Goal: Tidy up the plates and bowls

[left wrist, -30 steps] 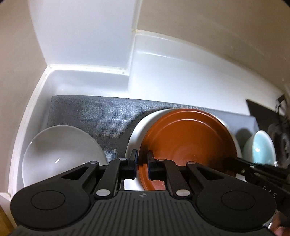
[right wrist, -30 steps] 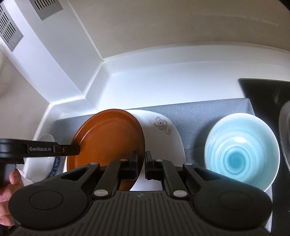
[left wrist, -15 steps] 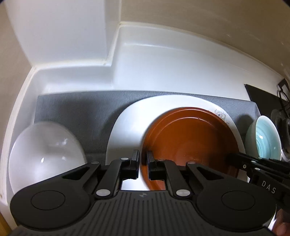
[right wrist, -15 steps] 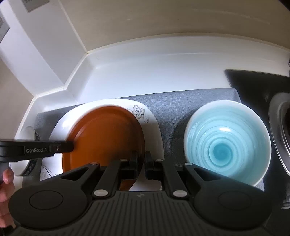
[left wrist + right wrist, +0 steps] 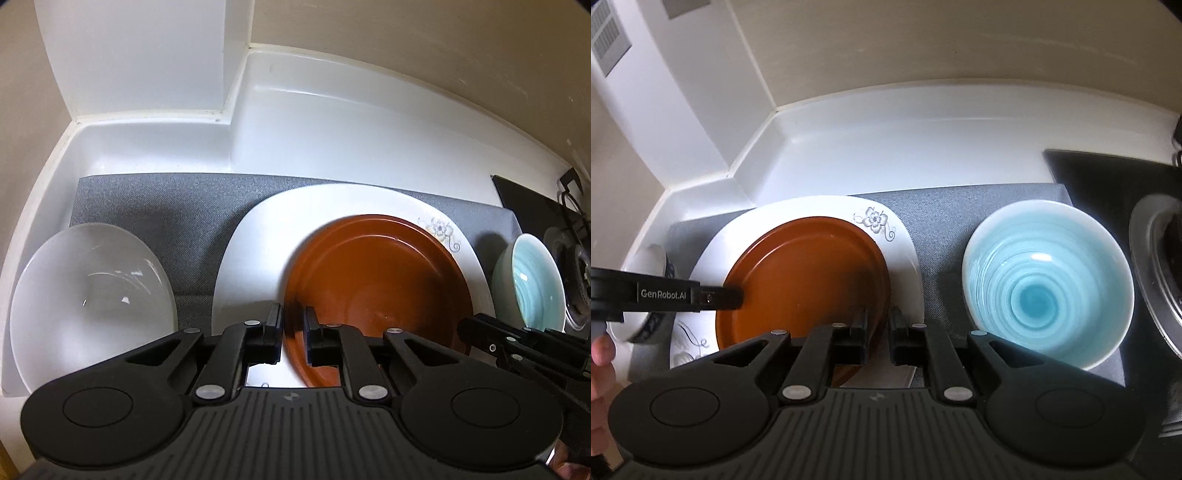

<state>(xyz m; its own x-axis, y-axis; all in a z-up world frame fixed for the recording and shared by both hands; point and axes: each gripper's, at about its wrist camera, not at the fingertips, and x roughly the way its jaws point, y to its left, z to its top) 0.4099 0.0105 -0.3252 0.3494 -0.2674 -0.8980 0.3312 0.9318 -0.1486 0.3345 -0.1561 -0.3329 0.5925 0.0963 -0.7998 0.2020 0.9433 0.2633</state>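
A brown plate [image 5: 376, 291] lies inside a larger white flowered plate [image 5: 255, 258] on a grey mat. My left gripper [image 5: 293, 339] is shut on the brown plate's left rim. My right gripper [image 5: 878, 341] is shut on the brown plate's [image 5: 809, 280] right rim, over the white plate [image 5: 886, 225]. A white bowl [image 5: 88, 306] stands to the left, close to the left gripper. A light blue bowl [image 5: 1049, 280] stands on the mat to the right; it also shows in the left wrist view [image 5: 535, 284].
The grey mat [image 5: 960, 206] lies on a white counter [image 5: 332, 140] with a raised back edge and a white corner column [image 5: 140, 55] at the back left. A black stove top [image 5: 1115, 177] with a burner lies at the right.
Both grippers have lowered the brown plate from a tilt to lie flat inside the white plate. Both cameras have drawn back a little.
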